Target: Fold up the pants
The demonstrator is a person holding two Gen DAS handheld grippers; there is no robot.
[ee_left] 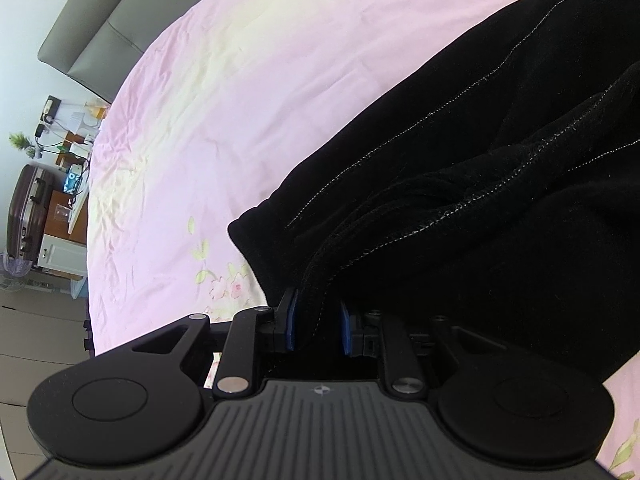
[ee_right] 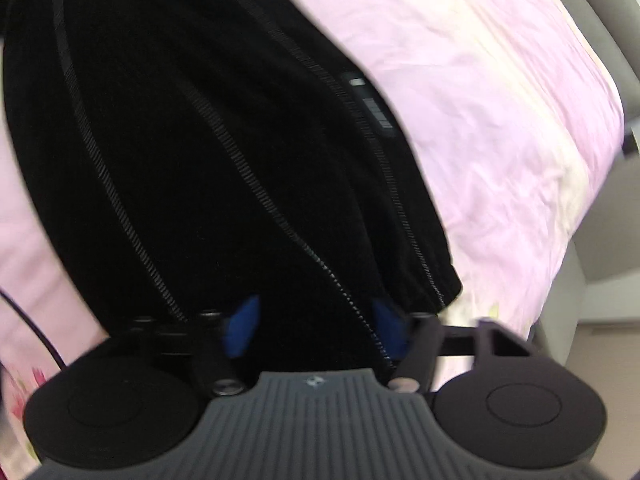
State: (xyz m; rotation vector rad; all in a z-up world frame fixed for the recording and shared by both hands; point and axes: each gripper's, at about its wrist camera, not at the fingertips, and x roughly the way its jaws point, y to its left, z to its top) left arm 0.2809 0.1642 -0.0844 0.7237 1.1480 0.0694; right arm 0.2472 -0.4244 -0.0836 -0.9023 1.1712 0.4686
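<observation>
The black pants (ee_left: 460,168) lie inside out on a pink bed sheet, with pale seam stitching showing. In the left wrist view my left gripper (ee_left: 318,326) is shut on a bunched edge of the pants, with fabric pinched between its blue pads (ee_left: 291,320). In the right wrist view the pants (ee_right: 200,140) fill the left and middle of the frame. My right gripper (ee_right: 314,326) has its blue pads (ee_right: 242,330) around a thick fold of the pants near the hem, with cloth filling the gap. This view is motion-blurred.
The pink floral bed sheet (ee_left: 224,92) spreads beyond the pants. A grey headboard (ee_left: 96,32) is at the far end. Beside the bed stand a dark suitcase (ee_left: 28,212) and a cluttered small table (ee_left: 68,152). The bed edge (ee_right: 568,272) drops off at right.
</observation>
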